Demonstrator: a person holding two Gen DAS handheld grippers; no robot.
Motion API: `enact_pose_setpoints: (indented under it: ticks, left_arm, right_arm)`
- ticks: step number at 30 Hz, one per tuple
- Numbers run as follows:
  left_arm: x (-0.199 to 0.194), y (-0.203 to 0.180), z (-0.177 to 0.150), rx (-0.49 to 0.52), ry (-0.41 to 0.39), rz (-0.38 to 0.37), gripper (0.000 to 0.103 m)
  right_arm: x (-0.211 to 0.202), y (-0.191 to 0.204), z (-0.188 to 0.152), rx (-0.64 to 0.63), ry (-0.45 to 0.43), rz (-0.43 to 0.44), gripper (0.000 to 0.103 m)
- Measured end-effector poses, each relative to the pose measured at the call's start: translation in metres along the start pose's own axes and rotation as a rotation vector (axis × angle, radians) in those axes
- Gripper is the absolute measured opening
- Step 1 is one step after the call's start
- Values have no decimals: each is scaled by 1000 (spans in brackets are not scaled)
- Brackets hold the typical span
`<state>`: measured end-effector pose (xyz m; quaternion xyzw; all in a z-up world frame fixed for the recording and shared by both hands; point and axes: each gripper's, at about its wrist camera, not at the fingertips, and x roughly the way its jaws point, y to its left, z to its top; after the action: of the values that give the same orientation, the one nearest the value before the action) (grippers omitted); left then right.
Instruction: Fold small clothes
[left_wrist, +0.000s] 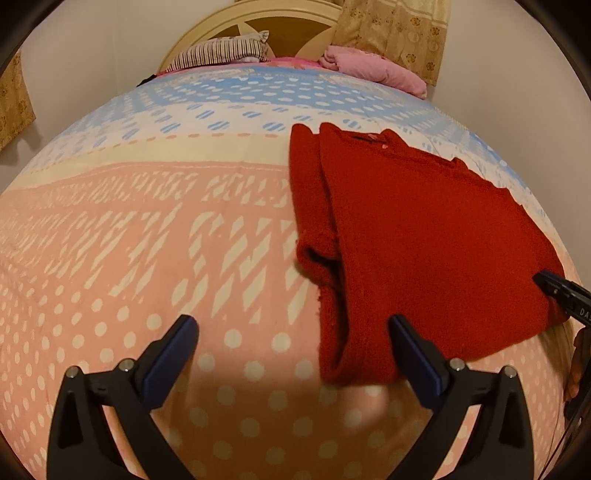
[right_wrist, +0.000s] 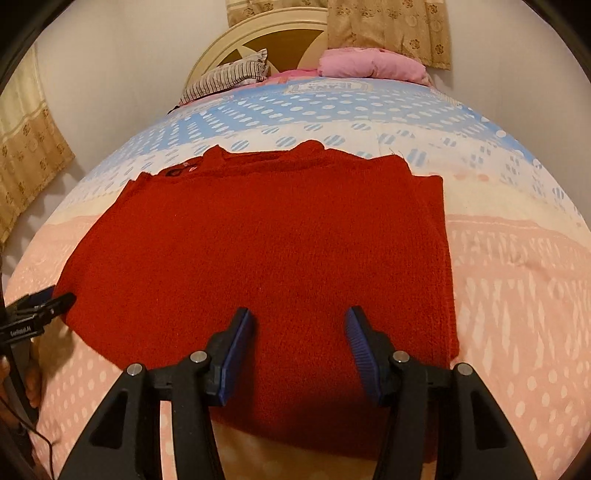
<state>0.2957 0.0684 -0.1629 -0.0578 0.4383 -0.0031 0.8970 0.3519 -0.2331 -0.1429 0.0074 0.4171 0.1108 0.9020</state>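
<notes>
Both tools, left tool and right tool, gape empty over red sweater; shallow pinch risks dragging folded sleeve loose.

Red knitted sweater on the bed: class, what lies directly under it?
The red knitted sweater lies flat on the pink, cream and blue dotted bedspread. Anything between sweater and bedspread is covered and cannot be seen.

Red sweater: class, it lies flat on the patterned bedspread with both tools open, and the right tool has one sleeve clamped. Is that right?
Not quite. In the right wrist view the right tool stands open over the red sweater, clamping nothing. The sweater does lie flat on the bedspread, and the left tool is open too.
</notes>
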Motion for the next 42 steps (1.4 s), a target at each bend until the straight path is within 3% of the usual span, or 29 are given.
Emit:
enact_pose_setpoints:
  ticks: [7, 10, 16, 30, 42]
  left_arm:
    - [-9, 2, -3, 12, -12, -10, 103]
    - [-13, 2, -4, 20, -23, -2, 103]
    - [-19, -4, -1, 85, -35, 45, 103]
    - [-23, 4, 27, 166, -78, 143, 103]
    - [-12, 1, 48, 174, -81, 114, 103]
  right_arm:
    - [-8, 15, 6, -8, 4, -83, 54]
    - [-17, 34, 10, -9, -28, -14, 55]
    - [-10, 97, 1, -175, -22, 44, 59]
    - [-16, 151, -18, -322, -77, 58, 59]
    - [-27, 200, -37, -481, -149, 54, 59]
